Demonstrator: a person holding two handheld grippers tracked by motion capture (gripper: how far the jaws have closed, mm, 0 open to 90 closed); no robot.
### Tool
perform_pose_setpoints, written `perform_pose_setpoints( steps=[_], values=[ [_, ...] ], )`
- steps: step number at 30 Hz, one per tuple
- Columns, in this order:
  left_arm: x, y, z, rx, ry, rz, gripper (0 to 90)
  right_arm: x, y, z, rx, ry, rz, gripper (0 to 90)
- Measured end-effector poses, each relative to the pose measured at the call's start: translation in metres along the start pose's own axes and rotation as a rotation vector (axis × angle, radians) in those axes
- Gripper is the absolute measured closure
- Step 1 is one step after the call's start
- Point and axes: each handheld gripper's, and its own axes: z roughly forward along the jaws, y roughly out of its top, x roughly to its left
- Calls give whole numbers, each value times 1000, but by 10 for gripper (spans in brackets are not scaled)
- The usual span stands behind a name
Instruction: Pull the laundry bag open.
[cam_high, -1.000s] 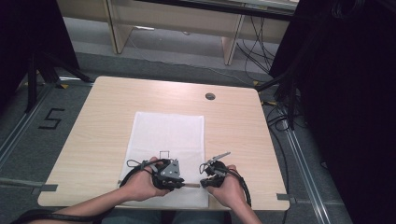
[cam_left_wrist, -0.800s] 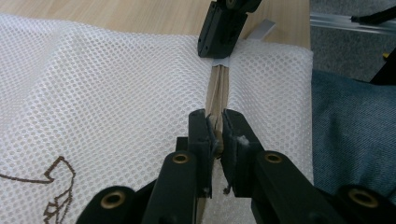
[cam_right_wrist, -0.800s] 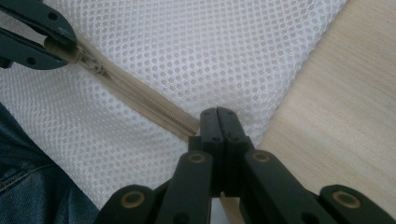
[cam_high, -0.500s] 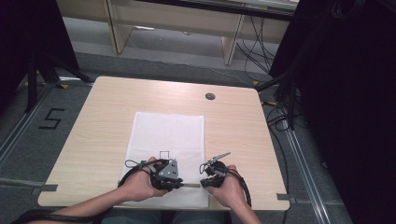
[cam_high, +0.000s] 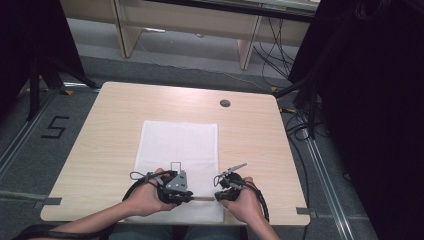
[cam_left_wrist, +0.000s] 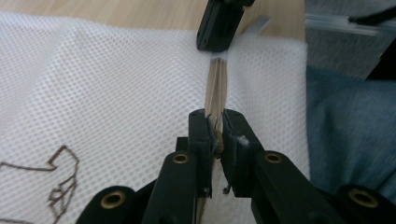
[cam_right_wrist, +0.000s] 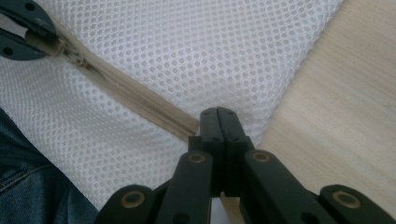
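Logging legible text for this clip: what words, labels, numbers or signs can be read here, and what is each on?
"5": black tape figure on the grey floor left of the table.
Brown stitched outline mark on the white mesh bag: a drawn shape, no readable letters.
No other text is legible on the left gripper or right gripper.
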Motion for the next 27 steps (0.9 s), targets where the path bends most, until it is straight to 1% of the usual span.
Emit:
perform_pose_setpoints(
  steps=[1,2,4,6,7,8,9,13,15,16,17,18,19,20,21,24,25,27],
  values=[
    [0,0,0,0,0,0,821,0,0,0,0,0,0,900],
    [0,0,-1,6,2,10,821,1,0,0,4,-1,13,900],
    [1,-1,-3,9,9,6,820,1,0,0,3,-2,15,900],
    [2,-4,-5,1,5,-9,821,0,0,0,3,-3,14,900],
    [3,-4,-6,4,8,0,821,1,0,0,3,-3,14,900],
    [2,-6,-7,8,3,-10,821,0,0,0,3,-4,13,900],
    [2,-6,-7,12,6,-12,821,1,0,0,3,-4,14,900],
    [2,-5,-9,12,15,-2,821,1,0,-1,3,-6,17,900],
    [3,-7,-11,5,15,-7,820,1,0,-1,2,-7,12,900],
    [4,-9,-13,-1,13,-18,821,1,0,-1,4,-6,16,900],
    [4,-10,-14,4,16,-15,821,1,0,-1,6,-6,19,900],
    [4,-11,-14,-5,3,-27,821,1,0,-1,5,-6,17,900],
    [4,-11,-14,9,16,-13,821,1,0,-1,6,-5,18,900],
    [4,-11,-14,9,16,-13,820,1,0,-1,6,-5,18,900],
    [3,-11,-14,3,11,-24,820,1,0,-1,6,-6,20,900],
    [4,-11,-16,9,19,-21,821,1,0,-1,2,-8,13,900],
    [5,-11,-17,6,15,-18,821,0,0,-1,1,-7,15,900],
    [5,-13,-17,-4,11,-41,821,0,0,-1,2,-5,15,900]
  ],
)
